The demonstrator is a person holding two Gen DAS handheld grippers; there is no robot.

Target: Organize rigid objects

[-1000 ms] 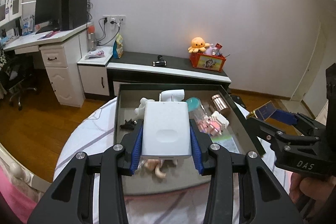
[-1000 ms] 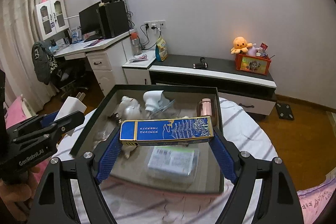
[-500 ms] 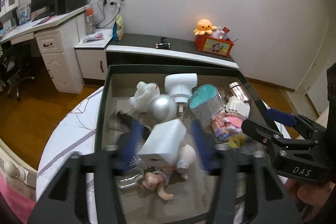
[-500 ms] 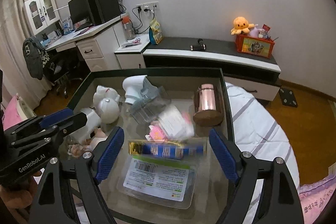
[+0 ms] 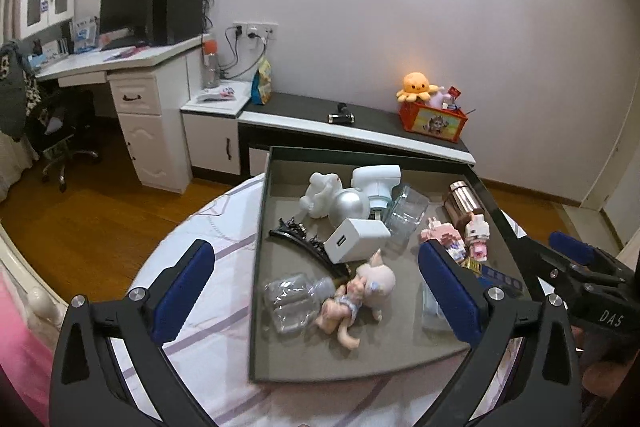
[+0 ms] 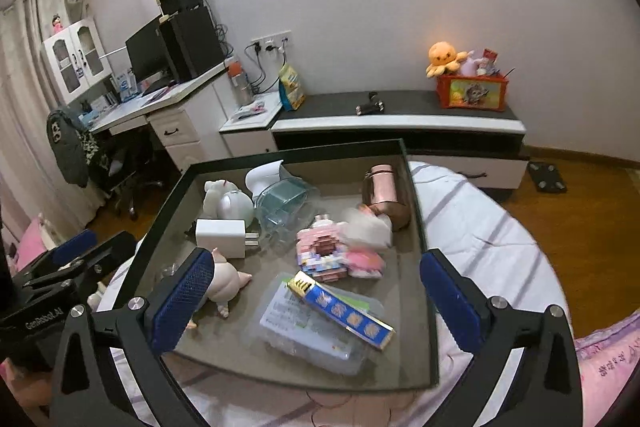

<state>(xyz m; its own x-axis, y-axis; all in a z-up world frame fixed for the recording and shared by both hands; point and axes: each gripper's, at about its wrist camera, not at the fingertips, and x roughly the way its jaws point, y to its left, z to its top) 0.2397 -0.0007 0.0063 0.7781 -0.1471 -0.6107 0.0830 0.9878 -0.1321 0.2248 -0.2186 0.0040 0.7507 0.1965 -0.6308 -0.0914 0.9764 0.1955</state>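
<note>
A dark-rimmed shallow tray point(image 5: 260, 227) sits on a striped white bedcover point(image 5: 208, 251), facing a white desk point(image 5: 132, 67) and a low black-topped cabinet point(image 5: 360, 123). A second ago each gripper clamped something; both jaws have just been opening. Now the left gripper point(image 5: 316, 291) and right gripper point(image 6: 316, 295) gape empty, while the white plug charger point(image 5: 356, 241) and blue-and-gold slim box point(image 6: 340, 309) lie in the tray.

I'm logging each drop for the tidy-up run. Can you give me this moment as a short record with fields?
container: dark tray on a striped bedcover
left gripper: jaws have just been opening, nothing between them
right gripper: jaws have just been opening, nothing between them
white charger: lying in the tray, by the silver ball
blue and gold box: lying on a clear plastic pack
</note>
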